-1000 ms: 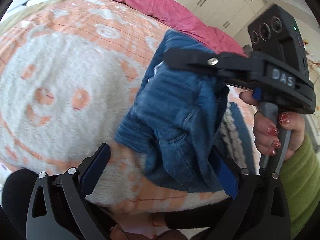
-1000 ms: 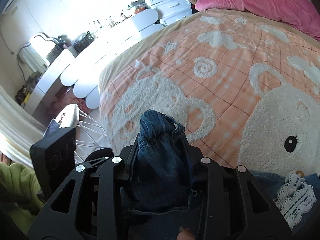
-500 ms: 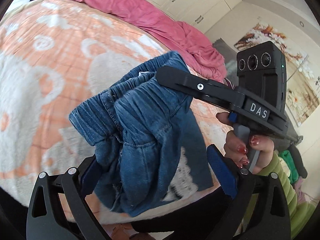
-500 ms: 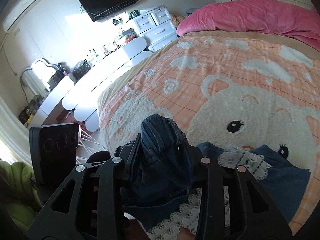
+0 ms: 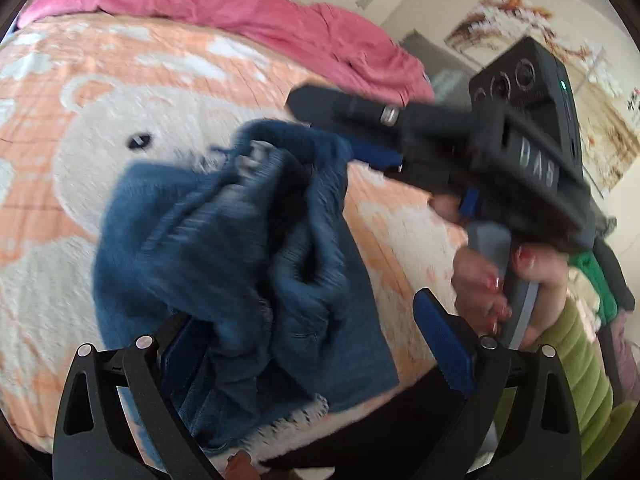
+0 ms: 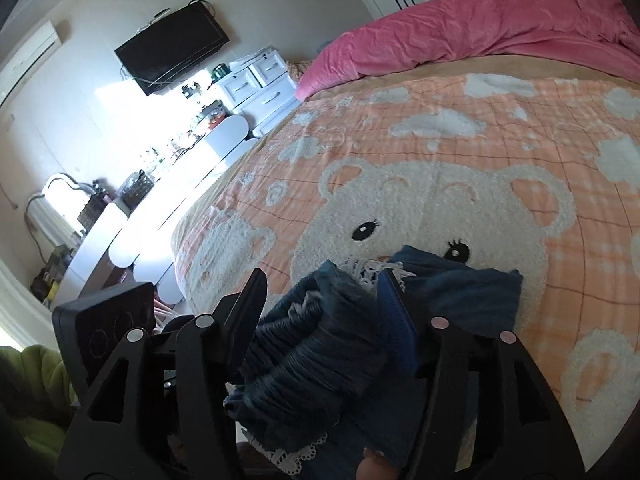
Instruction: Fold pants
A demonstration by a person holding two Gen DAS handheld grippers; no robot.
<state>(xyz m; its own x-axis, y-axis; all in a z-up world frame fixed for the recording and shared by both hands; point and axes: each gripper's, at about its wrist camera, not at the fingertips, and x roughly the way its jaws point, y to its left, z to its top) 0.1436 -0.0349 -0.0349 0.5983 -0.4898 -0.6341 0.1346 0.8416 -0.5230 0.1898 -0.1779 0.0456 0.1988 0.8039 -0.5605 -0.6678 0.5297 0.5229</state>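
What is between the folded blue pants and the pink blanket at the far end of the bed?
In the right wrist view, only the bear bedspread lies between the pants and the pink blanket.

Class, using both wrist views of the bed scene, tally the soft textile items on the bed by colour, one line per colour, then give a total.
Blue: 1, the denim pants, lace-trimmed, bunched between both grippers.
Pink: 1, the pink quilt along the far edge of the bed.
Orange and white: 1, the bear-print blanket covering the bed.
Total: 3
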